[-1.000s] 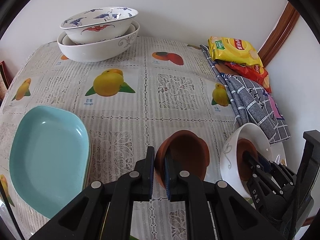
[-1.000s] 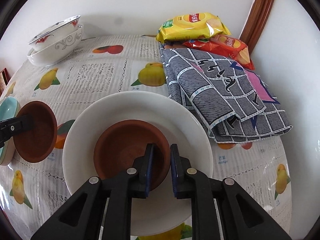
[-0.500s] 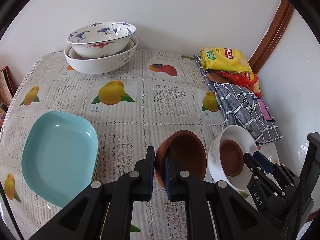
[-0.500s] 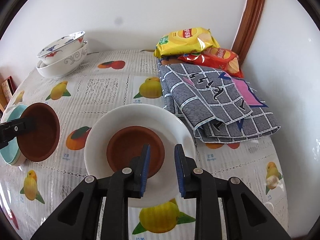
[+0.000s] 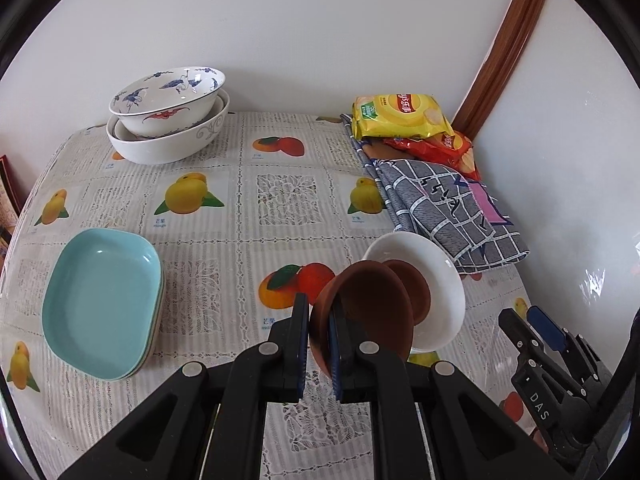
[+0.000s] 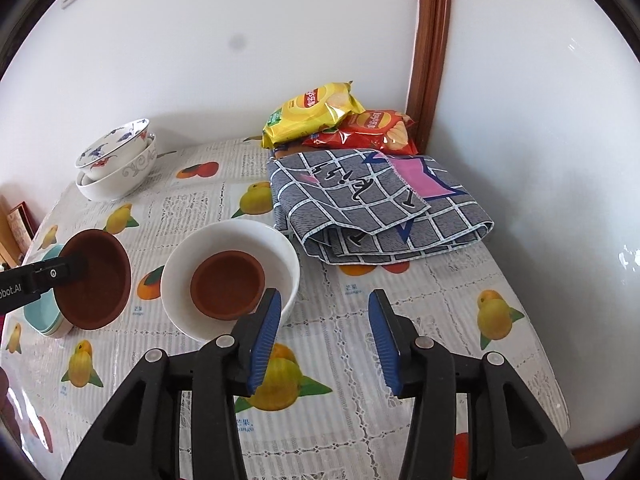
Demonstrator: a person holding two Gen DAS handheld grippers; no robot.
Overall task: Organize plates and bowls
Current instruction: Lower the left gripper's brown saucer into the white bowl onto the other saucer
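My left gripper (image 5: 319, 340) is shut on the rim of a brown clay bowl (image 5: 368, 312), held tilted above the table just left of a white bowl (image 5: 444, 280). A second brown clay bowl (image 6: 228, 284) sits inside the white bowl (image 6: 288, 260). The held brown bowl (image 6: 96, 284) also shows in the right wrist view. My right gripper (image 6: 324, 340) is open and empty, pulled back to the near right of the white bowl. Stacked light-blue dishes (image 5: 100, 304) lie at the left. Two stacked patterned bowls (image 5: 168, 120) stand at the far left.
A folded grey checked cloth (image 6: 380, 208) lies at the right, with yellow (image 6: 316, 112) and red (image 6: 376, 128) crisp bags behind it in the wall corner. The fruit-print tablecloth (image 5: 280, 200) covers the table. Walls stand at the back and right.
My right gripper let go of the brown bowl in the white bowl, opened wide and drew back. My left gripper carried its brown bowl to the right, close to the white bowl.
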